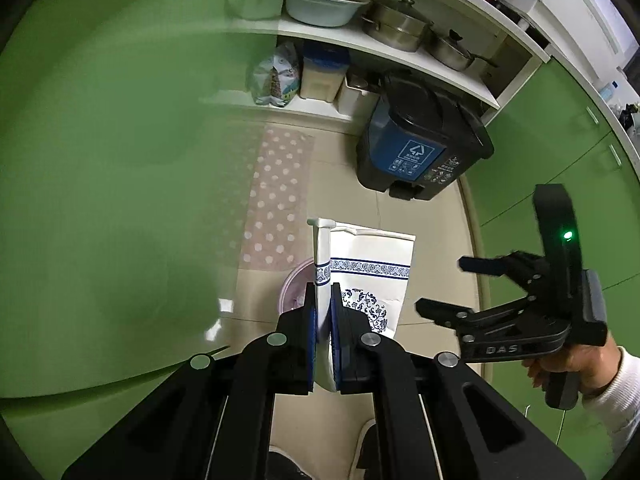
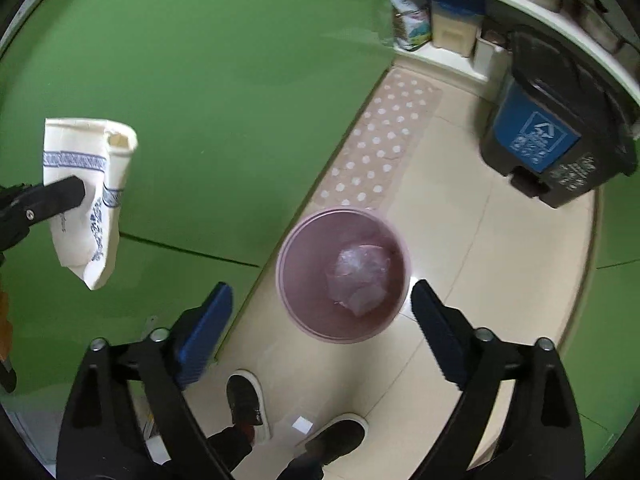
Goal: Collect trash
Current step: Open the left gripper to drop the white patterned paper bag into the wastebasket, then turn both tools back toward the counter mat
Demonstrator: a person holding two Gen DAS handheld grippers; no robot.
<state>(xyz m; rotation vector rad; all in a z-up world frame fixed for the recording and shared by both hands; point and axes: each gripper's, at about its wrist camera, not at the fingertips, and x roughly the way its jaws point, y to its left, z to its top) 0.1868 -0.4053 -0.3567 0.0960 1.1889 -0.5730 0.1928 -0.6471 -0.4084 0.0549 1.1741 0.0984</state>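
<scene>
A flattened white paper cup (image 1: pixel 362 280) with a blue porcelain-style band is the piece of trash in hand: the left hand-held gripper (image 1: pixel 323 344) is clamped on its folded edge and holds it in the air, above the floor and roughly over the pink waste basket (image 2: pixel 288 248), whose rim peeks out just behind the cup in the left wrist view. In the right wrist view the same cup hangs off to the left, in front of the green cabinet door (image 2: pixel 200 80), not yet over the mouth of the basket from that angle. The right hand-held gripper (image 2: pixel 320 320) carries nothing; its jaws stand wide apart, hovering above the basket. By my reading the pick-up is done and the drop is what remains: the cup has to be brought squarely over the opening and let go. The basket stands on the tiled floor (image 2: pixel 460 280) beside a pink dotted mat (image 2: pixel 384 136), and it already holds a crumpled clear plastic wrapper or bag (image 2: pixel 360 276) at its bottom; nothing else shows inside. Farther back, a dark pedal bin (image 1: pixel 420 144) with a blue recycling label stands with its lid down, so its contents are hidden. Behind it, open shelves (image 1: pixel 320 36) carry pots, a basin and bags. The person's shoes (image 2: pixel 244 400) show at the bottom edge.
</scene>
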